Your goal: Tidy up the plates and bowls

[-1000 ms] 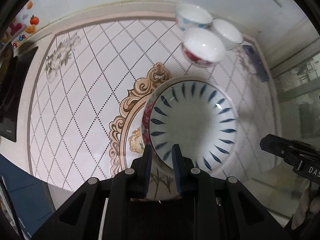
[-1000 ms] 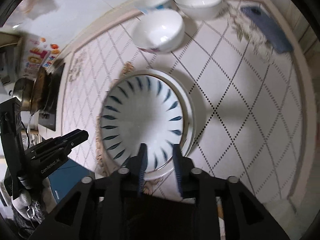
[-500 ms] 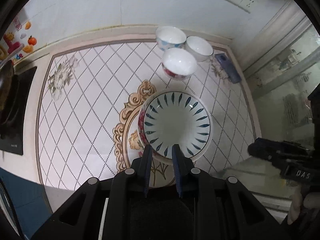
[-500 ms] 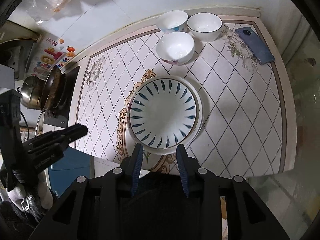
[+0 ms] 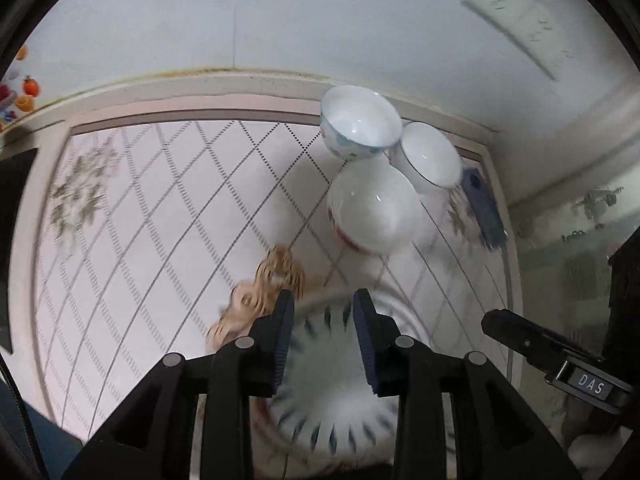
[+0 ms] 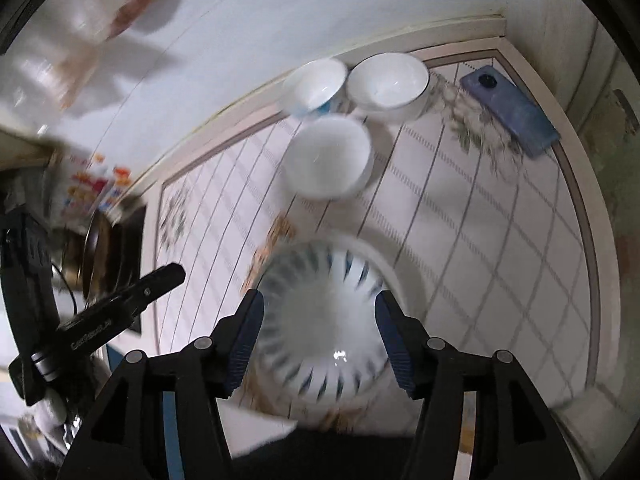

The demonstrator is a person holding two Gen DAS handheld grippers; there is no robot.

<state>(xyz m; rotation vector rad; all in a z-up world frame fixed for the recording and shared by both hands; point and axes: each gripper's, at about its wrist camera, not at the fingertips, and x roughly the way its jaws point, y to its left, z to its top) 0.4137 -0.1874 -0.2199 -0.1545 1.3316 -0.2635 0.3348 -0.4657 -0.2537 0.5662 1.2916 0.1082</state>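
A plate with blue strokes point(image 5: 332, 412) lies on a larger plate on the patterned table, blurred, right below both grippers. My left gripper point(image 5: 323, 309) hovers over its far rim, jaws opening, nothing between them. My right gripper point(image 6: 320, 308) hangs above the same plate point(image 6: 324, 320), jaws opening wide, touching nothing. Beyond stand three bowls: a red-patterned bowl point(image 5: 374, 208) point(image 6: 328, 156) nearest, a blue-dotted bowl point(image 5: 360, 120) point(image 6: 316, 84) and a dark-rimmed white bowl point(image 5: 430, 154) point(image 6: 388, 80) by the wall.
A blue phone point(image 6: 508, 108) lies right of the bowls near the table's corner. A stove with a pan point(image 6: 100, 256) stands at the far left. The white wall runs behind the bowls. The table point(image 5: 160, 220) left of the plates is bare tile pattern.
Both grippers let the plate stack rest, pulled back, then came in again toward the bowls. Their jaws stand wider than before, the right one much wider.
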